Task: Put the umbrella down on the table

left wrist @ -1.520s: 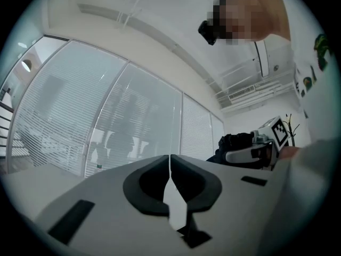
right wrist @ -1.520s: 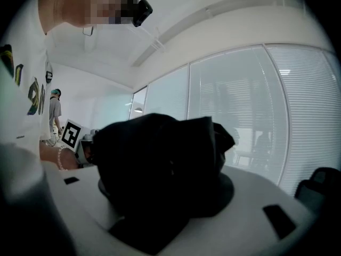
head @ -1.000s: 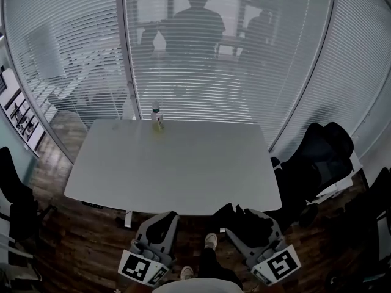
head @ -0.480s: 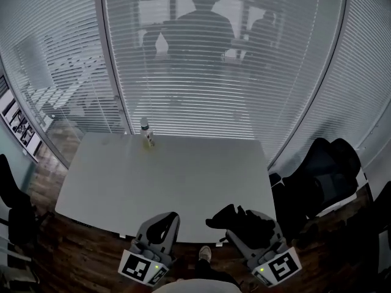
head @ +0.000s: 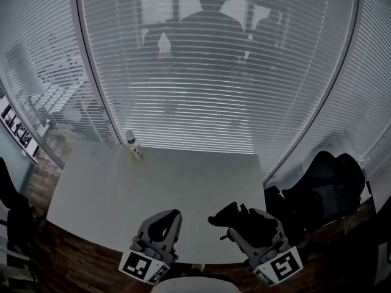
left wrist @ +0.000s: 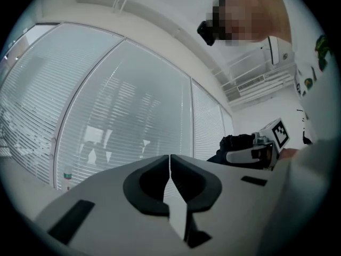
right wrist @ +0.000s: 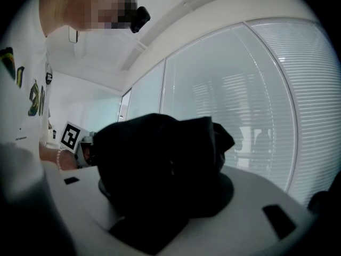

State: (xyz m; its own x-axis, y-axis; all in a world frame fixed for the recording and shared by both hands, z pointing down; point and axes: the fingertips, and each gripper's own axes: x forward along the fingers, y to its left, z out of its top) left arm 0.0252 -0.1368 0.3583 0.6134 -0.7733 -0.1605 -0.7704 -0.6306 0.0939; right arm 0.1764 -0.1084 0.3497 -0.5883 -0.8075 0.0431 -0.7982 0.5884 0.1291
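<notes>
**Right gripper** [head: 242, 223]: one. Clenched on the umbrella [head: 235, 217]; in the right gripper view the dark bundle [right wrist: 160, 164] fills the space between the jaws and hides their tips.

**Left gripper** [head: 165, 220]: one. Jaws closed tip to tip with nothing between them, as the left gripper view [left wrist: 170, 163] shows.

**Umbrella:** one, black, folded into a crumpled bundle. Held in the right gripper over the near right part of the table [head: 110, 188]. Whether it touches the top cannot be told. No brand or lettering shows on it.

**Marker cubes:** two, one per gripper, left [head: 140, 266] and right [head: 281, 265]. Each carries black-and-white square patterns, with no readable words.

**Table:** one, white, rectangular with rounded corners.

**Bottle** [head: 132, 145]: one, small, pale cap, upright near the far left corner of the table, well apart from both grippers. Its label is too small to read.

**Wall sheets** [head: 13, 122]: a row at the left edge, print too small to read.

**Chair** [head: 333, 185]: one black, just beside the table's right end.

**Blinds** [head: 214, 96]: horizontal slats over glass panels behind the table. The silhouette of one person [head: 211, 26] shows through them, with a fainter second shape to its right.

**Shirt print:** green and yellow marks on a white sleeve [right wrist: 18, 79], not legible.
</notes>
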